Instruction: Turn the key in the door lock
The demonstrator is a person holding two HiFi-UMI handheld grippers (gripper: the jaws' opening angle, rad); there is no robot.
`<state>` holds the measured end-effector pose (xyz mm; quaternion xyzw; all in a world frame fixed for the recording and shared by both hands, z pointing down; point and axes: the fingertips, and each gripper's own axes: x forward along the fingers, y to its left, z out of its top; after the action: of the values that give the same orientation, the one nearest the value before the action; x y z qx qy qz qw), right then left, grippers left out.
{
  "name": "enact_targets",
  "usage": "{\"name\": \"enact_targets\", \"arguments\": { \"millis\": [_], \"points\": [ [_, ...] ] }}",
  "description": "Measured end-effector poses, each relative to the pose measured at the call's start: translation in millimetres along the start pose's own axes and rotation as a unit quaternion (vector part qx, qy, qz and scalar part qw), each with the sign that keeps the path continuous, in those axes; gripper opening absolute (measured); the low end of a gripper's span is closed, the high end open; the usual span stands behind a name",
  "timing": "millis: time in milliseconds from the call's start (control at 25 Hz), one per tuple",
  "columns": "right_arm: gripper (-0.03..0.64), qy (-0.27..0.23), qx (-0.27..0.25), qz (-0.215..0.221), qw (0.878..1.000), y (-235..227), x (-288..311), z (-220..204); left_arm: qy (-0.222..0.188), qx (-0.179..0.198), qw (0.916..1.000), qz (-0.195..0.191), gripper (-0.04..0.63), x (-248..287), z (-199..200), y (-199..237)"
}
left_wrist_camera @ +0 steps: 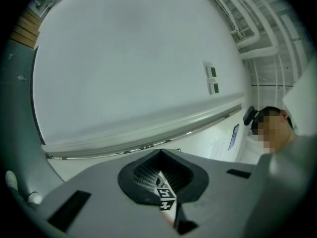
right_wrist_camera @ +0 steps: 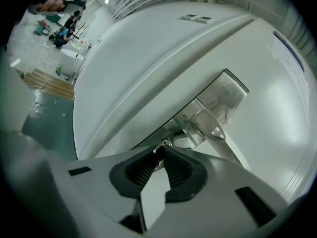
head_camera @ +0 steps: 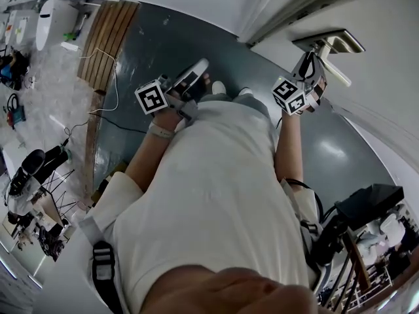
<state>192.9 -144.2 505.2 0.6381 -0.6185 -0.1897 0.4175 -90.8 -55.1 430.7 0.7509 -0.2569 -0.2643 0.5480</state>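
Two tongs are at work, but only one has anything to do. The right tongs (right_wrist_camera: pixel 158 155) point at the door (right_wrist_camera: pixel 277 133) and pinch a small bright metal key (right_wrist_camera: pixel 159 147) between the very tips of their ribbed black pads. I judge the grip is kept that far forward so the pads clear the fittings when the wrist rolls. The key sits just under the lever handle (right_wrist_camera: pixel 205 125), close to the seam along the door's edge. The lock is hidden behind the tips. The handle is brushed silver, flat-sided and angular, and it projects from a rectangular plate (right_wrist_camera: pixel 229 90) of the same metal. The door around it is smooth, matt and off-white.

The left tongs (left_wrist_camera: pixel 161 155) are pressed together on nothing. They are held level and well away from the handle, facing a plain pale wall (left_wrist_camera: pixel 129 63), probably parked so they stay out of the way. Below the person lies a dark, glossy grey floor (head_camera: pixel 163 38).

The turn looks about to begin.
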Motion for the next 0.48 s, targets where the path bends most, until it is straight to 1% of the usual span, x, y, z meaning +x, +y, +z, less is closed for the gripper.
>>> {"name": "enact_targets", "arguments": {
  "millis": [120,200,280,360,480],
  "points": [
    [0.066,-0.003,0.056,0.009,0.998,-1.8,-0.1,0.5,0.008,-0.002,1.0000,0.000,0.006,3.3,-1.4,0.9],
    [0.066,-0.007,0.109,0.019,0.994,-2.7,-0.8,0.5,0.012,-0.002,0.9999,0.001,0.006,4.2,-1.9,1.4],
    [0.066,-0.011,0.172,0.032,0.985,-3.1,-1.5,-0.1,0.014,-0.003,0.9999,0.001,0.006,5.0,-1.9,1.4],
    [0.066,-0.020,0.233,0.042,0.971,-4.7,-1.8,2.0,0.014,-0.005,0.9999,0.003,0.006,5.2,-2.3,1.7],
    [0.066,-0.030,0.299,0.058,0.952,-4.7,-3.1,3.5,0.014,-0.006,0.9999,0.006,0.006,3.9,-2.5,2.8]
  ]
}}
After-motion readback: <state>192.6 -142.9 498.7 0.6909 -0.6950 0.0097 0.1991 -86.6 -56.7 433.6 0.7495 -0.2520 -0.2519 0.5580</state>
